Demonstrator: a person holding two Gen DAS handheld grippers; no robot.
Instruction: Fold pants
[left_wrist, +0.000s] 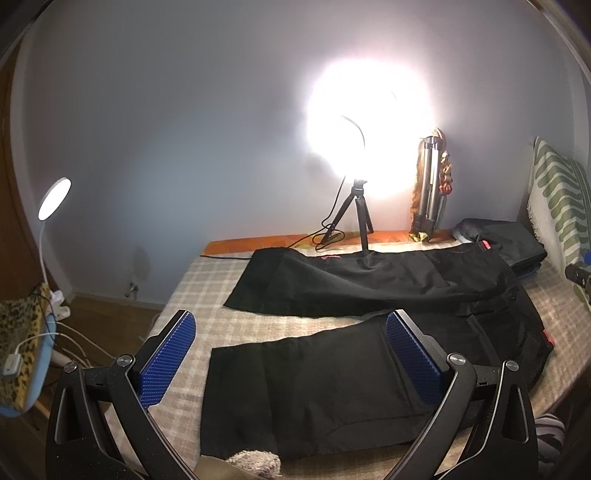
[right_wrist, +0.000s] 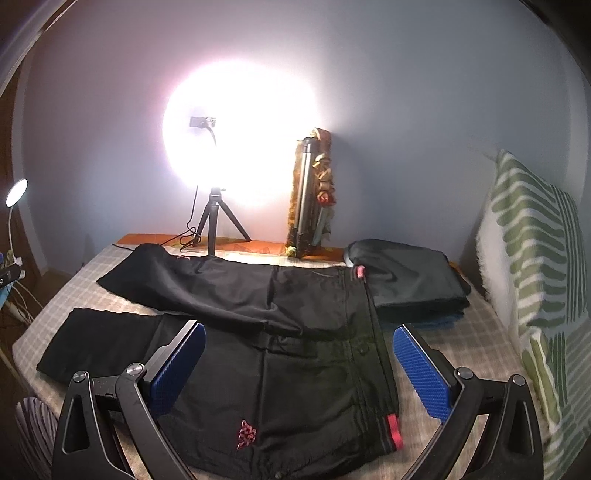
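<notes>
black pants (right_wrist: 266, 332) lie spread flat on the checked bedspread (left_wrist: 207, 280), both legs stretched out side by side toward the left, waistband to the right. the left gripper (left_wrist: 291, 354) hangs over the near leg's hem end, fingers wide apart and empty. the right gripper (right_wrist: 299, 365) hovers above the waist area, also spread open, holding nothing; a ring light (right_wrist: 240, 136) glares behind.
</notes>
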